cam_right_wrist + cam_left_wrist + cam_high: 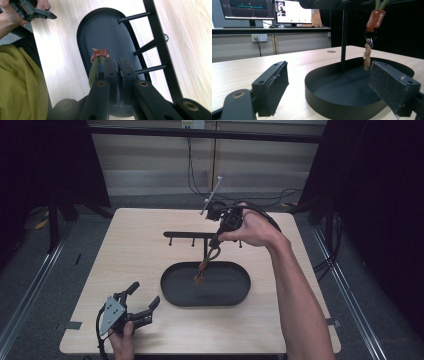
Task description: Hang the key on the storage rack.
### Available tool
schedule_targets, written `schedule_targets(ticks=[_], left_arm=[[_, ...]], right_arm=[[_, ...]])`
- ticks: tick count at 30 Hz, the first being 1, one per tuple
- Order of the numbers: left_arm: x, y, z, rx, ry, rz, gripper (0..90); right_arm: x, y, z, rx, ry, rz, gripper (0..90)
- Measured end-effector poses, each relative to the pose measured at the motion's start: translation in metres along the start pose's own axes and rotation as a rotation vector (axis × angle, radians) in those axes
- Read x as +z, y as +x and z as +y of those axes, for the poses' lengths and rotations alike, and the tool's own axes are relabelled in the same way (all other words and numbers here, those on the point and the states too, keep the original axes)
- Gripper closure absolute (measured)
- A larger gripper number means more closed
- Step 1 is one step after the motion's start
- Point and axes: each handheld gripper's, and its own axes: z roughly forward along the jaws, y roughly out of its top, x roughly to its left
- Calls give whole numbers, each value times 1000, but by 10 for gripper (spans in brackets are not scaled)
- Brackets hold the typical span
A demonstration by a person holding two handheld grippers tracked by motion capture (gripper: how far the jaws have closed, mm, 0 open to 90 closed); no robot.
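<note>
Right gripper [216,241] at frame centre, jaws clamped on green keychain cord [93,71], dangling keys [199,277] above black oval tray [175,292], likely for hanging on 1 rack peg [147,46]; left gripper [145,302] idle lower left, jaws apart.

In the right gripper view the closed jaws cover the upper end of the green cord [94,71], so the pinch itself is out of sight. The keyring's small pendant [367,56] is blurred in the left gripper view and too small in the high view to identify. The tray's [329,107] near rim is cut off at the bottom edge.
</note>
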Motion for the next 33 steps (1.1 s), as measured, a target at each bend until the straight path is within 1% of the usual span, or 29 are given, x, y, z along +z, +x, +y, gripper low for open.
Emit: schedule_targets(ticks=[2,3,4,5,8,10,11,12,13,16,17,22,25,26,30,32,33], left_arm=[[0,0,0,2,0,1,155],[0,0,0,1,1,3,155],[0,0,0,2,2,3,155],[0,0,0,0,0,2,155],[0,0,0,2,2,3,155],[0,0,0,2,1,3,155],[0,0,0,2,2,3,155],[0,0,0,2,2,3,155],[0,0,0,2,2,3,155],[0,0,0,2,2,3,155],[0,0,0,2,2,3,155],[0,0,0,3,1,4,157],[0,0,0,1,1,2,157],[0,0,0,1,1,2,157],[0,0,0,2,1,3,157],[0,0,0,1,1,4,157],[0,0,0,1,1,4,158]], right_arm=[[0,-6,2,22,9,-5,865],[1,-10,1,27,12,5,865],[1,-12,0,33,23,-5,865],[0,-14,0,36,22,-15,865],[1,-20,-2,56,9,1,864],[2,-23,-1,54,8,-8,864],[3,-23,-1,57,14,-2,865],[4,-24,-1,51,20,-8,864],[5,-25,0,53,13,-5,864],[7,-27,1,56,19,-8,863],[9,-27,2,48,21,-10,862],[9,-28,3,42,26,-17,859],[9,-26,4,50,24,-26,856],[9,-27,5,34,28,-30,855],[8,-26,5,31,28,-30,844],[7,-25,6,33,31,-40,842],[8,-24,6,25,37,-39,839]])
